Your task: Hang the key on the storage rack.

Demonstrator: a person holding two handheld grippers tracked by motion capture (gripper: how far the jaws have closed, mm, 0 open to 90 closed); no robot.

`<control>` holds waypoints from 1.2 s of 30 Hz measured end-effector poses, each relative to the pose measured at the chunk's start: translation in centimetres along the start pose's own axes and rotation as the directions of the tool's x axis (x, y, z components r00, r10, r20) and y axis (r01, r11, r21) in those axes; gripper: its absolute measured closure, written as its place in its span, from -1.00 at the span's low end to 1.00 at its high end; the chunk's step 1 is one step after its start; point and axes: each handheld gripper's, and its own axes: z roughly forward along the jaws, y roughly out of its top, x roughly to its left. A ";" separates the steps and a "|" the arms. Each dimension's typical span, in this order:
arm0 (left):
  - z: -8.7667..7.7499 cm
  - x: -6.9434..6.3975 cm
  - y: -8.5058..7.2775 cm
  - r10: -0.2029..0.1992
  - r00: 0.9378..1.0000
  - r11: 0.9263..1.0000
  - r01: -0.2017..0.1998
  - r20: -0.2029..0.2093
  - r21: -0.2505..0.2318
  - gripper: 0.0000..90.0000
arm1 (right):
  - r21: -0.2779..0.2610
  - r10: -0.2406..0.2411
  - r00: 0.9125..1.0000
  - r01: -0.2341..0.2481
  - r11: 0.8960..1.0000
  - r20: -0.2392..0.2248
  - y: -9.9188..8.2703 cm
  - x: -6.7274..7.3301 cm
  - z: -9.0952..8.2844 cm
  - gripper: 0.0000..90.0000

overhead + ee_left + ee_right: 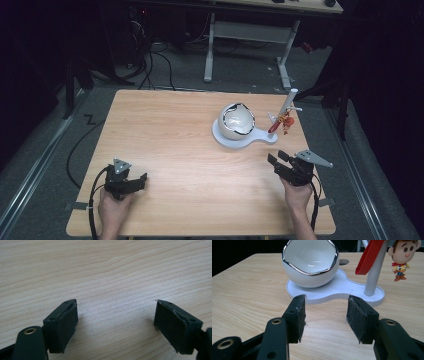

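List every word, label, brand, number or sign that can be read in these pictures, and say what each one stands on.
None: no text can be read.
The white bowl, the white base, the red piece on the post and the cowboy figure bear no lettering.
The table is plain wood grain.
The left gripper and right gripper carry no markings.
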 end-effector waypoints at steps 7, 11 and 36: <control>0.0 0.0 0.0 0.000 1.000 1.000 0.000 0.000 0.000 -0.56 | 0.018 0.009 1.000 -0.009 1.000 -0.005 -0.6 0.2 0.5 0.10; 0.0 0.0 0.0 0.000 1.000 1.000 0.000 0.000 0.000 -0.56 | 0.032 0.000 1.000 0.000 0.999 0.000 -1.0 0.3 0.8 0.10; 0.0 0.0 0.0 0.000 1.000 1.000 0.000 0.000 0.000 -0.56 | 0.123 -0.053 0.997 0.046 0.991 0.049 -2.0 0.4 3.5 0.11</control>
